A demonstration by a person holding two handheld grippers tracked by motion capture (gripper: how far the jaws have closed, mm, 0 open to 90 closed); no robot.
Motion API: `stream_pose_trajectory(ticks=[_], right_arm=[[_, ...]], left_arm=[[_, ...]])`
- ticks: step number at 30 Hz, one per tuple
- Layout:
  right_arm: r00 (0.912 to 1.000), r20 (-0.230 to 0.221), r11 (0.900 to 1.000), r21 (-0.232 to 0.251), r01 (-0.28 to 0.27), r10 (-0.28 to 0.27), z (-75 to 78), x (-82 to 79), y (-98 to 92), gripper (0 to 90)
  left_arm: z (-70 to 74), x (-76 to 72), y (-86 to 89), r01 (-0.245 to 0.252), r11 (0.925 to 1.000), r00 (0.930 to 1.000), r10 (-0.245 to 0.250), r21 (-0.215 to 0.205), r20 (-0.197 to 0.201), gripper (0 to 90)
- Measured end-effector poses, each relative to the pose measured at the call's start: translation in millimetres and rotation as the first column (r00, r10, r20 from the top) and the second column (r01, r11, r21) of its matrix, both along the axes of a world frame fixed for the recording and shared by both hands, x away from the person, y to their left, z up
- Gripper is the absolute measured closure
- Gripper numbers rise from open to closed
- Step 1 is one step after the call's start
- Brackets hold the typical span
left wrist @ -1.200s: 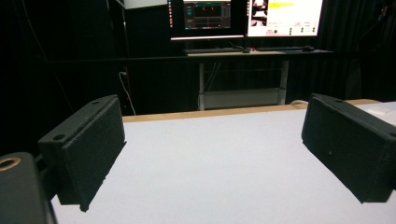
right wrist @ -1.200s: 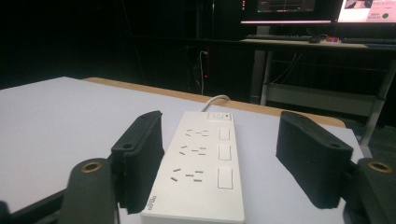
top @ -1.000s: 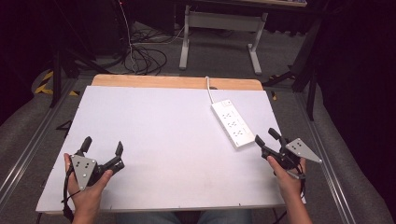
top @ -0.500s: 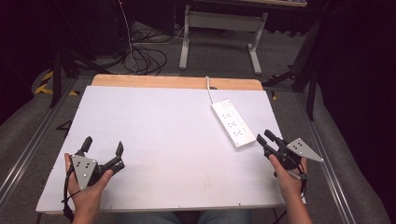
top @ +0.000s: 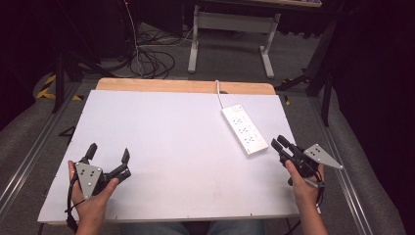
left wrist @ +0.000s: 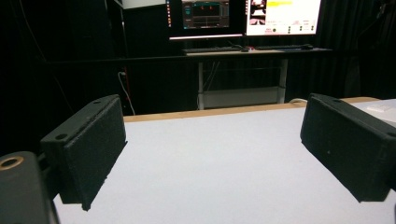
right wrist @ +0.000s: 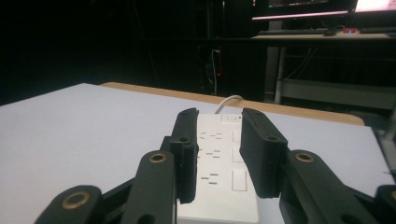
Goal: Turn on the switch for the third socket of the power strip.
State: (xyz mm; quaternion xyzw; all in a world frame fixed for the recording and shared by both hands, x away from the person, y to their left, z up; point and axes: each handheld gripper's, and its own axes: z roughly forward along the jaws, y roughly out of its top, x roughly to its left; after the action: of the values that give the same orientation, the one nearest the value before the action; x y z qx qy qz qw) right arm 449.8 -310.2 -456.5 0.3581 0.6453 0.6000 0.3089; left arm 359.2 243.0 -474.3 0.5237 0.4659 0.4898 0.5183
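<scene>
Two grippers are in my hands at the near edge of the table, well apart from each other. On my right, the right gripper [top: 283,144] sits by the table's right border with its jaws drawn in to a narrow gap — they have just been closing, and nothing is pinched between them. From the right gripper view the two black pads [right wrist: 187,140] stand close together above the near end of the power strip [right wrist: 219,186], and I see white casing through the slot between them, yet the pads do not press on it. From the high view the same jaws point up and to the left, their tips just beside the near right corner of the power strip [top: 244,129]; whether they touch it I cannot tell.

On my left, the left gripper [top: 108,152] rests near the front left corner, jaws spread wide with bare table between them — the left gripper view shows one pad at each side and white surface in the middle.

Farther out, the power strip lies flat and slanted on the right half of the white table [top: 171,137], its white cord [top: 219,93] running off the far wooden edge.
</scene>
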Motion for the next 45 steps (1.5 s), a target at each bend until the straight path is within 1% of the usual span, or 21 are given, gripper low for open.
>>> stream_pose_trajectory(ticks=[1,2,3,4,6,7,9,12,16,18,21,22,28,32,36,41,43,45], right_arm=[[0.9996,0.006,0.999,-0.035,0.026,-0.026,0.7,-0.5,0.1,71.5],[0.9996,0.006,0.999,-0.035,0.026,-0.026,0.7,-0.5,0.1,71.5],[0.9993,-0.012,0.999,-0.039,0.036,-0.036,1.7,-0.7,-0.1,72.5],[0.9993,-0.018,0.998,-0.045,0.033,-0.034,3.8,-0.7,-1.1,76.1],[0.9990,-0.017,0.998,-0.039,0.041,-0.042,6.7,-1.0,-1.4,82.7],[0.9990,-0.017,0.998,-0.039,0.041,-0.042,6.7,-1.0,-1.4,82.7],[0.9990,-0.006,0.999,-0.030,0.045,-0.045,8.9,-1.1,-2.7,90.0],[0.9988,-0.039,0.999,-0.019,0.028,-0.028,11.6,0.2,-4.8,90.0],[0.9986,-0.045,0.999,-0.024,0.026,-0.027,13.4,1.0,-5.0,90.0],[0.9983,-0.051,0.999,-0.036,0.026,-0.027,16.8,1.1,-4.4,90.0],[0.9981,-0.059,1.000,-0.025,0.014,-0.016,22.8,2.4,-3.6,90.0],[0.9980,-0.062,0.999,-0.030,0.010,-0.012,24.7,3.0,-2.9,90.0],[0.9975,-0.070,0.998,-0.062,0.000,-0.004,32.4,8.3,3.8,90.0],[0.9953,-0.097,0.996,-0.091,-0.003,-0.006,35.7,13.9,8.9,90.0],[0.9926,-0.122,0.995,-0.103,-0.005,-0.007,39.1,21.2,12.8,90.0],[0.9875,-0.157,0.990,-0.139,-0.009,-0.013,35.7,28.9,17.0,90.0],[0.9846,-0.173,0.987,-0.158,-0.004,-0.023,33.4,32.4,19.0,90.0],[0.9841,-0.176,0.987,-0.163,-0.006,-0.023,32.8,33.6,19.1,90.0]], left_arm=[[0.0,0.1,-0.1,-0.001,1.0000,1.0000,0.001,0.001,0.002,7.4],[0.0,0.1,-0.1,-0.001,1.0000,1.0000,0.001,0.000,0.001,7.4],[0.0,0.1,-0.1,-0.001,1.0000,1.0000,0.001,0.001,0.001,7.4],[0.0,0.1,0.1,-0.001,1.0000,1.0000,0.001,0.002,0.001,7.4],[-0.1,0.3,0.5,-0.001,1.0000,1.0000,0.001,0.006,0.001,7.3],[-0.1,0.3,0.5,-0.002,1.0000,1.0000,0.002,0.006,0.001,7.3],[-0.3,0.2,0.0,0.001,1.0000,1.0000,-0.001,0.002,-0.002,7.4],[-0.2,0.3,0.0,-0.001,1.0000,1.0000,0.001,0.006,0.000,7.4],[-0.3,0.5,-0.1,-0.002,1.0000,1.0000,0.002,0.007,0.002,7.4],[-0.5,0.5,-0.5,-0.002,1.0000,1.0000,0.002,0.006,0.000,7.4],[-0.5,0.6,-0.6,-0.001,1.0000,1.0000,0.001,0.010,0.000,7.4],[-0.8,0.5,-1.2,0.002,1.0000,1.0000,-0.002,0.004,-0.001,7.4],[-1.1,1.0,-1.2,0.001,1.0000,1.0000,-0.001,0.010,-0.003,7.4],[-1.6,1.5,-1.7,0.001,0.9999,1.0000,-0.001,0.013,-0.006,7.4],[-1.7,1.5,-1.4,-0.001,0.9999,1.0000,0.001,0.017,-0.006,7.5],[-2.0,2.0,-1.1,0.000,0.9998,1.0000,0.000,0.018,-0.009,7.5],[-1.9,1.9,-1.3,-0.001,0.9998,1.0000,0.001,0.020,-0.008,7.5],[-2.0,1.9,-1.3,-0.001,0.9998,1.0000,0.001,0.022,-0.008,7.5]])
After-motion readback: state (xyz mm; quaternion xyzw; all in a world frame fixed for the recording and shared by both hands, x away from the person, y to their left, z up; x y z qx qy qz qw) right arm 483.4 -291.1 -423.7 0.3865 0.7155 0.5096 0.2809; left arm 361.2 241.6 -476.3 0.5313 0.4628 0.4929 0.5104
